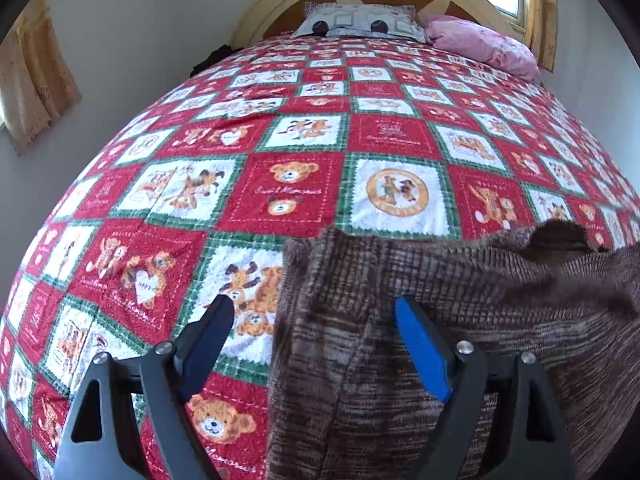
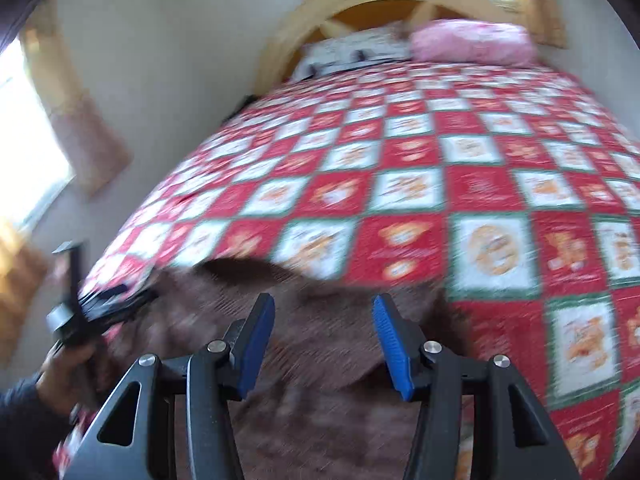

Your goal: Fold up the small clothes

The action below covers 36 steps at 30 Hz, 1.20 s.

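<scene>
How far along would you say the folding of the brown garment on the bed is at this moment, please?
Done: the brown garment lies spread on the teddy-bear bedspread, its left edge fairly straight. In hand: nothing; the left gripper is open over that edge, and the right gripper is open above the cloth without pinching it. Left: seemingly all of the folding, since no finished fold is clearly visible.

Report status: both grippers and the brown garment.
Left gripper open, astride brown garment edge. Right gripper open above it, nothing held. Garment flat on bedspread. Nothing in the way.
</scene>
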{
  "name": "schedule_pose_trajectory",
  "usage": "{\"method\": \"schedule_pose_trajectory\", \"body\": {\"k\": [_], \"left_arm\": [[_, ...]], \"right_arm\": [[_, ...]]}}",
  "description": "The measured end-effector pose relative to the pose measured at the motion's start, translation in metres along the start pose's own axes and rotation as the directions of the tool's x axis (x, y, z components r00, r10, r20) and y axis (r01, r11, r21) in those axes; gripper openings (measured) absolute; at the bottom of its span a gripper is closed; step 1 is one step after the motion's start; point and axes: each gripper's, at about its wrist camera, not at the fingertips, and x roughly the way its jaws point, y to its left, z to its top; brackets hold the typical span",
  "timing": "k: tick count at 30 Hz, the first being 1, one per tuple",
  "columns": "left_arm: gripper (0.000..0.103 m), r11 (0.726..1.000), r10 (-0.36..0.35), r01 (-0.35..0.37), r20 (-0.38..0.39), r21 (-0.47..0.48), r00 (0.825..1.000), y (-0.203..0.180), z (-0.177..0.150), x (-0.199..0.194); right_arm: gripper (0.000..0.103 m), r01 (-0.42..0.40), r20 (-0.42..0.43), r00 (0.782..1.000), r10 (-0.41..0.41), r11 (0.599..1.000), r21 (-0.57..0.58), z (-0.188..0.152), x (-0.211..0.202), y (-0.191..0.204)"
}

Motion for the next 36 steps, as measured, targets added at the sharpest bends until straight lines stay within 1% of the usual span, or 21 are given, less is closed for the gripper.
{"method": "schedule_pose_trajectory", "body": {"k": [1, 2, 3, 4, 6, 9, 10, 11, 12, 13, 14, 18, 20, 22, 25, 26, 29, 31, 33, 34, 36], "left_arm": [[0.086, 1.000, 0.002, -0.002, -0.004, 0.016, 1.000, -0.004, 0.001, 0.002], [0.086, 1.000, 0.012, -0.012, -0.003, 0.021, 1.000, -0.006, 0.002, 0.002], [0.087, 1.000, 0.026, -0.026, -0.001, 0.012, 1.000, -0.007, 0.004, 0.004], [0.088, 1.000, 0.026, -0.026, -0.006, -0.001, 1.000, -0.005, 0.006, 0.006], [0.088, 1.000, 0.022, -0.022, -0.010, -0.017, 1.000, -0.002, 0.007, 0.009], [0.088, 1.000, 0.026, -0.025, 0.009, -0.010, 1.000, -0.002, 0.001, 0.004], [0.088, 1.000, 0.023, -0.023, 0.021, 0.003, 1.000, -0.003, -0.002, 0.000], [0.088, 1.000, 0.024, -0.025, 0.028, 0.013, 0.999, -0.004, -0.004, -0.002], [0.088, 0.999, 0.021, -0.022, 0.034, 0.027, 0.999, -0.004, -0.008, -0.007], [0.088, 0.999, 0.013, -0.014, 0.034, 0.034, 0.999, -0.005, -0.010, -0.009], [0.088, 0.999, 0.004, -0.006, 0.036, 0.044, 0.999, -0.005, -0.012, -0.012], [0.088, 0.994, 0.008, -0.014, 0.056, 0.110, 0.998, -0.012, -0.022, -0.023], [0.088, 0.991, -0.003, -0.004, 0.054, 0.135, 0.999, -0.017, -0.027, -0.026], [0.088, 0.989, -0.019, 0.012, 0.051, 0.145, 0.999, -0.020, -0.032, -0.031], [0.088, 0.988, -0.036, 0.029, 0.047, 0.148, 0.998, -0.022, -0.039, -0.038], [0.088, 0.988, -0.041, 0.034, 0.042, 0.151, 0.998, -0.023, -0.042, -0.040], [0.088, 0.987, -0.048, 0.043, 0.030, 0.155, 0.998, -0.023, -0.052, -0.047], [0.088, 0.986, -0.056, 0.051, 0.031, 0.159, 0.998, -0.021, -0.061, -0.053], [0.089, 0.983, -0.053, 0.049, 0.021, 0.176, 0.998, -0.021, -0.072, -0.056], [0.089, 0.982, -0.047, 0.043, 0.020, 0.184, 0.999, -0.020, -0.078, -0.058], [0.089, 0.983, -0.052, 0.044, 0.045, 0.179, 0.998, -0.015, -0.088, -0.064]], "right_arm": [[0.053, -0.037, -0.057, 0.998, 0.034, 0.999, -0.040, -0.008, 0.007, 0.011], [0.053, -0.039, -0.086, 0.996, 0.033, 0.997, -0.068, -0.012, 0.011, 0.017], [0.053, -0.024, -0.138, 0.990, 0.006, 0.992, -0.126, -0.019, 0.021, 0.028], [0.053, 0.008, -0.161, 0.986, -0.036, 0.985, -0.171, -0.023, 0.028, 0.034], [0.053, 0.108, -0.153, 0.978, -0.143, 0.971, -0.213, -0.025, 0.039, 0.035], [0.053, 0.236, -0.110, 0.963, -0.246, 0.967, -0.093, -0.013, 0.045, 0.000], [0.053, 0.304, -0.106, 0.946, -0.306, 0.952, -0.039, -0.011, 0.045, -0.016], [0.053, 0.322, -0.115, 0.942, -0.316, 0.946, 0.031, -0.012, 0.044, -0.029], [0.053, 0.288, -0.106, 0.954, -0.279, 0.954, 0.084, -0.012, 0.040, -0.037], [0.053, 0.257, -0.093, 0.965, -0.247, 0.960, 0.114, -0.013, 0.036, -0.039], [0.053, 0.262, -0.100, 0.963, -0.252, 0.959, 0.109, -0.016, 0.034, -0.038], [0.053, 0.322, -0.123, 0.941, -0.317, 0.946, 0.026, -0.037, 0.024, -0.025], [0.053, 0.350, -0.109, 0.931, -0.348, 0.937, -0.006, -0.053, 0.010, -0.017], [0.053, 0.365, -0.119, 0.924, -0.364, 0.931, -0.010, -0.069, -0.006, -0.019], [0.053, 0.370, -0.125, 0.922, -0.366, 0.929, 0.010, -0.088, -0.022, -0.026], [0.055, 0.367, -0.118, 0.925, -0.362, 0.930, 0.023, -0.094, -0.028, -0.029], [0.056, 0.371, -0.081, 0.927, -0.367, 0.927, 0.048, -0.106, -0.046, -0.030], [0.056, 0.381, -0.067, 0.923, -0.378, 0.923, 0.043, -0.116, -0.057, -0.027], [0.056, 0.380, -0.083, 0.923, -0.377, 0.925, 0.025, -0.128, -0.059, -0.025], [0.056, 0.381, -0.079, 0.922, -0.379, 0.924, 0.019, -0.132, -0.060, -0.023], [0.056, 0.384, -0.073, 0.921, -0.382, 0.923, 0.028, -0.138, -0.065, -0.020]]}}
